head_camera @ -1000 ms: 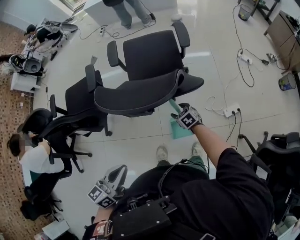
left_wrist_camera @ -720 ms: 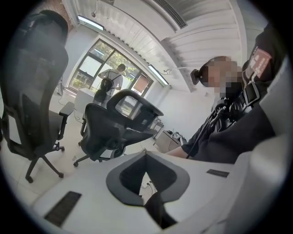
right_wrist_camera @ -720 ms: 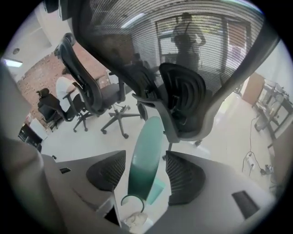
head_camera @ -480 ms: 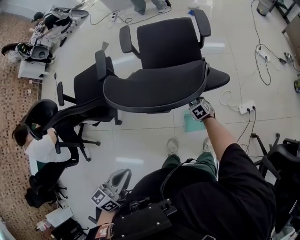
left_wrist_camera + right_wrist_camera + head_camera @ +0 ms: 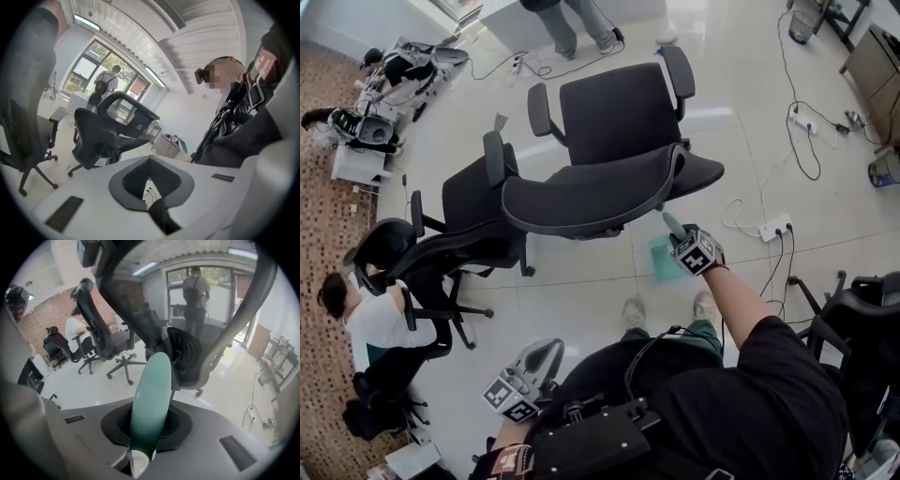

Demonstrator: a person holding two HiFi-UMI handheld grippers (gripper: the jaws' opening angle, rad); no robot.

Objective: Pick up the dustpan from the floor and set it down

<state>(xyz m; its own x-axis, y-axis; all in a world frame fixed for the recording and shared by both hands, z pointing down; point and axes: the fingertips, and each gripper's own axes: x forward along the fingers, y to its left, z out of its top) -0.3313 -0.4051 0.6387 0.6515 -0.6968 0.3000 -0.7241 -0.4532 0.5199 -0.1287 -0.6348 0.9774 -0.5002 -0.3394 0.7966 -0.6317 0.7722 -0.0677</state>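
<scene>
Head view: shows right gripper (image 5: 679,238) clamped on the handle of teal plastic dustpan (image 5: 660,262). Puts both just off the front rim of large black mesh office chair (image 5: 600,183), well short of the near edge of white desk (image 5: 506,11) at top. Right gripper view confirms it: jaws closed tight round the teal handle, rounded tip poking out ahead toward the chair's underside.

Versus a second ago: was tucked under the seat rim then, handle partly hidden. Now drawn back out, handle tip in plain sight clear of the seat edge.

Places the pan below and left of the gripper over pale tiled floor (image 5: 581,291). Can't tell for sure whether it's off the tiles; probably lifted or tipping up.

Means grasp done and pickup likely under way, set-down not yet done.

Left gripper (image 5: 546,349) parked low by the torso, well apart from the dustpan, same as a second ago. Left gripper view shows jaw tips together, nothing held, only floor seen through the gap.
</scene>
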